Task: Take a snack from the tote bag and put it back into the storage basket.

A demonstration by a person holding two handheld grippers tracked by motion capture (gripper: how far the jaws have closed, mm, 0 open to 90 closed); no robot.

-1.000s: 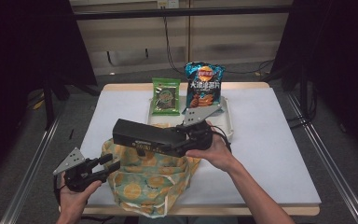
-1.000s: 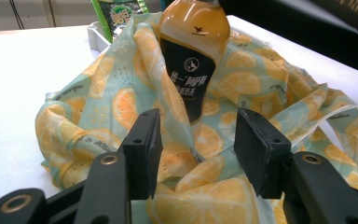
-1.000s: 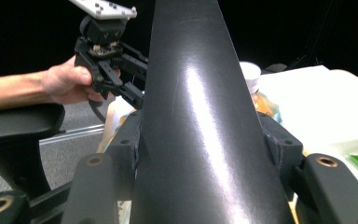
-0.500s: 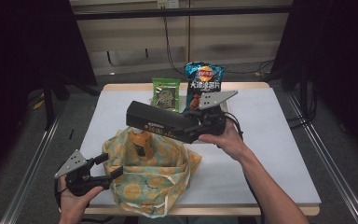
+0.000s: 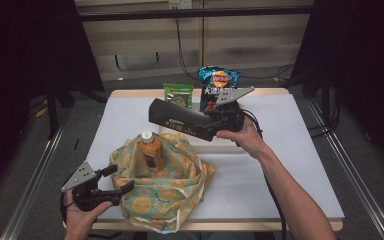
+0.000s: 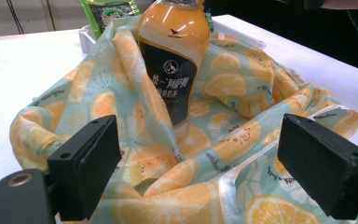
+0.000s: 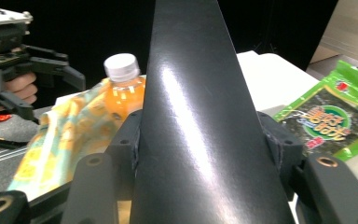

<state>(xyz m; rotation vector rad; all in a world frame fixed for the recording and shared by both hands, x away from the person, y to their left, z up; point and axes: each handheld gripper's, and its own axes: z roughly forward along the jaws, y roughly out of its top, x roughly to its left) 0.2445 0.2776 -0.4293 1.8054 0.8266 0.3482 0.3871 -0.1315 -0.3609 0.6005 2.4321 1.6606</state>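
Observation:
A cloth bag printed with orange slices sits slumped at the table's front. An orange juice bottle with a white cap stands upright inside it. My left gripper is at the bag's left edge. Its jaws have just been opening and now stand open, with the bag's cloth lying loose between the pads, which do not press on it. The bottle rises just beyond. My right gripper is shut on a long black box, held level in the air behind the bag. The black box runs between its pads.
A green seaweed packet and a blue chips bag stand at the table's far edge. A white tray lies under the box. The white table has bare room to the right. A black frame bar crosses behind.
My right gripper has carried the black box from over the bag toward the back right, uncovering the bottle. My left gripper's jaws have spread wider at the bag's edge.

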